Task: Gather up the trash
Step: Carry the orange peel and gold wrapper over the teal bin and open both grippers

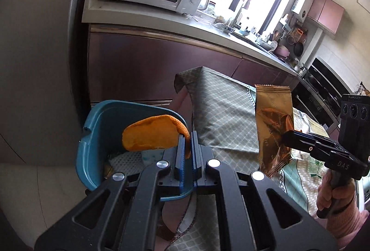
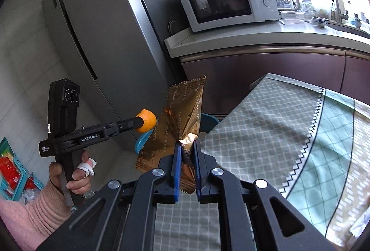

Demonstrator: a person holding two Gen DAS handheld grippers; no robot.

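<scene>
My left gripper (image 1: 187, 135) is shut on a piece of orange peel (image 1: 150, 134) and holds it above the open teal trash bin (image 1: 92, 142), which has some paper trash inside. The peel also shows in the right wrist view (image 2: 146, 120), at the tip of the left gripper (image 2: 138, 122). My right gripper (image 2: 186, 143) is shut on a golden-brown snack wrapper (image 2: 182, 112) and holds it upright at the table's edge, just right of the bin (image 2: 141, 145). The wrapper (image 1: 274, 126) and the right gripper (image 1: 285, 135) show at the right of the left wrist view.
A table with a green patterned cloth (image 2: 266, 130) lies to the right of the bin. A grey fridge (image 2: 92, 31) stands to the left. A counter (image 2: 254, 38) with a white microwave (image 2: 229, 1) runs behind. A teal crate (image 2: 13, 170) with red items sits on the floor.
</scene>
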